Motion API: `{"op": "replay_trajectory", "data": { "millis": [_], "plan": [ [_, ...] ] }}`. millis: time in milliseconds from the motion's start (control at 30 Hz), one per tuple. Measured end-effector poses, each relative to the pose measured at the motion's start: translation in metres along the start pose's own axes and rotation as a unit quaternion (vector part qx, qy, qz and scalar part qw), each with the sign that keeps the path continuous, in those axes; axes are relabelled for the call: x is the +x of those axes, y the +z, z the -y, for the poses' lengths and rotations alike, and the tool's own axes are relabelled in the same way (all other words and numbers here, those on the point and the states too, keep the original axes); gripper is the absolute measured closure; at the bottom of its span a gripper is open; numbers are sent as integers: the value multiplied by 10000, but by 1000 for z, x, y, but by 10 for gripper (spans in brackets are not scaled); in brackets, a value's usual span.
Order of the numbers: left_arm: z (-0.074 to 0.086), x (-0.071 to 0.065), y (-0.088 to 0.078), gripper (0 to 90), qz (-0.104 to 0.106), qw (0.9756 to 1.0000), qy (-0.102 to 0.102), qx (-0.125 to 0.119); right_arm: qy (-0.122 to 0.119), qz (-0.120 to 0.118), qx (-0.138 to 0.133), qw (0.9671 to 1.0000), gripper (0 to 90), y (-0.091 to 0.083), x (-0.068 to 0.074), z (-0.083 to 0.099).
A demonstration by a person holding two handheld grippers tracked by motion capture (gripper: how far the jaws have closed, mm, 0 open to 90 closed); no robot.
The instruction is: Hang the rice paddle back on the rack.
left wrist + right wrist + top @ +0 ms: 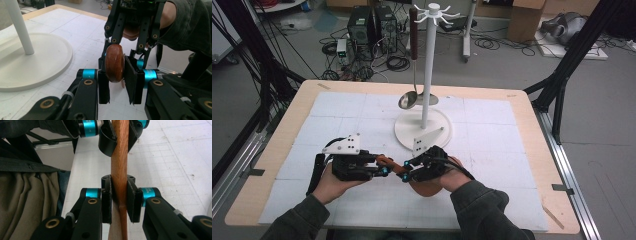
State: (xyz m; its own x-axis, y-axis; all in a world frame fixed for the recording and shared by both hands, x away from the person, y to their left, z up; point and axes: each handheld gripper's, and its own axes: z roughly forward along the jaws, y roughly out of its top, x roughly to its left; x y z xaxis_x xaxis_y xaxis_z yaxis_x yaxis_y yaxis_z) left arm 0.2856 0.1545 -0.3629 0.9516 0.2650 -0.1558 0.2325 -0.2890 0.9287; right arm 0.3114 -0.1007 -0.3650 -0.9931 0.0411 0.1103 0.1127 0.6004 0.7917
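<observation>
Both grippers clamp one wooden utensil above the desk's near edge: the left gripper has its jaws closed on the rounded, glossy red-brown handle end, while the right gripper pinches the flat, lighter-grained shaft edge-on between its pads. Held level between the two hands, the spatula's paler blade end shows beneath the right hand. Behind stands a white rack on a round base, a steel ladle hanging from it
</observation>
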Motion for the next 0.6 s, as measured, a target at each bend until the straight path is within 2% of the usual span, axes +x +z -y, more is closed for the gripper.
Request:
{"op": "replay_trajectory", "data": {
  "millis": [233, 567, 600],
  "plan": [
    [-1, 0, -3, 696, -56, 10000, 35, -25, -91, -45, 32, 9999, 817, -2, 1, -1],
    [-2, -1, -8, 616, -174, 9998, 21, 1, 58, 169, -230, 9996, 819, -20, 0, 0],
    [-2, -1, -8, 610, -198, 9998, 20, -3, 36, 220, -331, 9992, 819, -22, -1, 0]
  ]
}}
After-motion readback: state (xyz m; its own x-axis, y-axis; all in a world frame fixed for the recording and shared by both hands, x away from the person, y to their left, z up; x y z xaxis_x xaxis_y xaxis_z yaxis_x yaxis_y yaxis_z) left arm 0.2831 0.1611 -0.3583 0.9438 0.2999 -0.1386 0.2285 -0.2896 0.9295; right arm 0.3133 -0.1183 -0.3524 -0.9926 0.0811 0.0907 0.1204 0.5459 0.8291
